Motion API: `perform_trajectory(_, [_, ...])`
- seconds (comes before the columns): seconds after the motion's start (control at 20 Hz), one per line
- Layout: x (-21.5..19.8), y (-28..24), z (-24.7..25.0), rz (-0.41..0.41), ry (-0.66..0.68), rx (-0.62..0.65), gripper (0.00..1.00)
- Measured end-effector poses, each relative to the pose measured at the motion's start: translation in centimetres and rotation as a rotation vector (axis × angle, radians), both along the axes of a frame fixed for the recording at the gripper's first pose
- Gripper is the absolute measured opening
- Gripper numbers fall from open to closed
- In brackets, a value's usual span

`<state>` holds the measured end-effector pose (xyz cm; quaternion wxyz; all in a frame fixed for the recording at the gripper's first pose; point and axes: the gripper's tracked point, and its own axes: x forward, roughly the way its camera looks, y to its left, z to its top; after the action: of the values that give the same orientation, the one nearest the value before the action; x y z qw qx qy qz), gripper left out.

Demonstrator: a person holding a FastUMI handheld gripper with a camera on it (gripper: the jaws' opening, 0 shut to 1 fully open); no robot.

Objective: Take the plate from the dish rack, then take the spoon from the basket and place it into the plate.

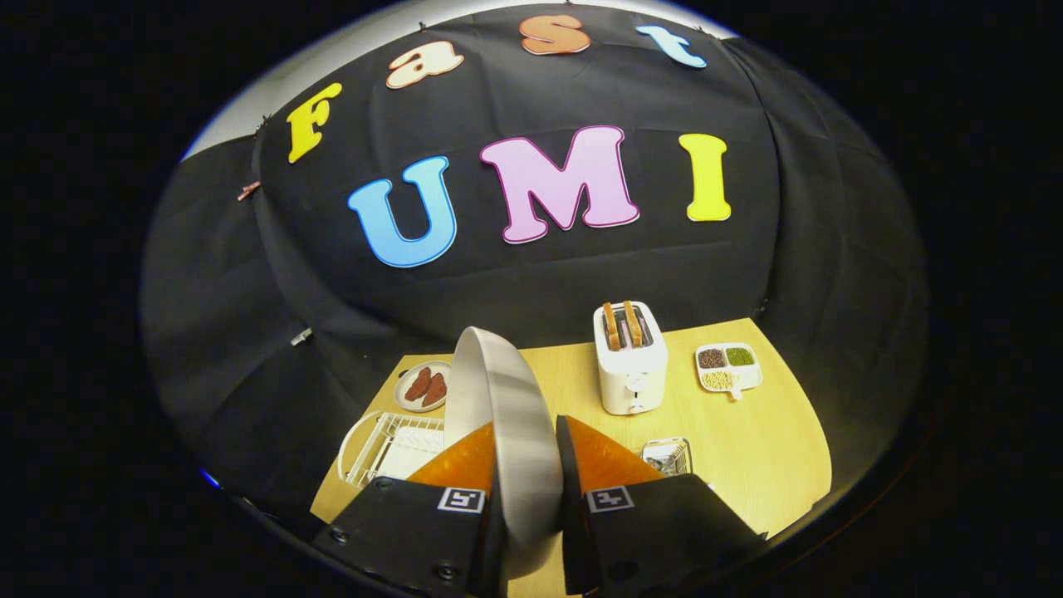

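Steel plate [507, 415] clamped upright in gripper [527, 461]; toaster [631, 365] beyond.

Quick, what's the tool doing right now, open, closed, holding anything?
Tool: closed on the plate, which stands on edge between both fingers, lifted above the dish rack.

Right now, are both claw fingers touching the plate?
Touching. In the gripper view the plate stands on edge between the claw fingers, both pressed against its faces with no gap, lifted above the dish rack.
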<state>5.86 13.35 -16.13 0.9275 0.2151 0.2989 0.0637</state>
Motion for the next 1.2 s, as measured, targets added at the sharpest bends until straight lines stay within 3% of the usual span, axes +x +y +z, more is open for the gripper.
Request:
perform_trajectory(0.2, [-5.1,-2.9,-4.1,-0.005,0.081,0.054,0.29])
perform_trajectory(0.55, [-13.0,-4.3,-16.2,0.008,0.284,0.111,0.30])
perform_trajectory(0.8, [-15.1,-3.3,-21.6,0.048,0.341,0.140,0.30])
perform_trajectory(1.2, [-16.4,-1.6,-28.4,0.026,0.449,0.261,0.30])
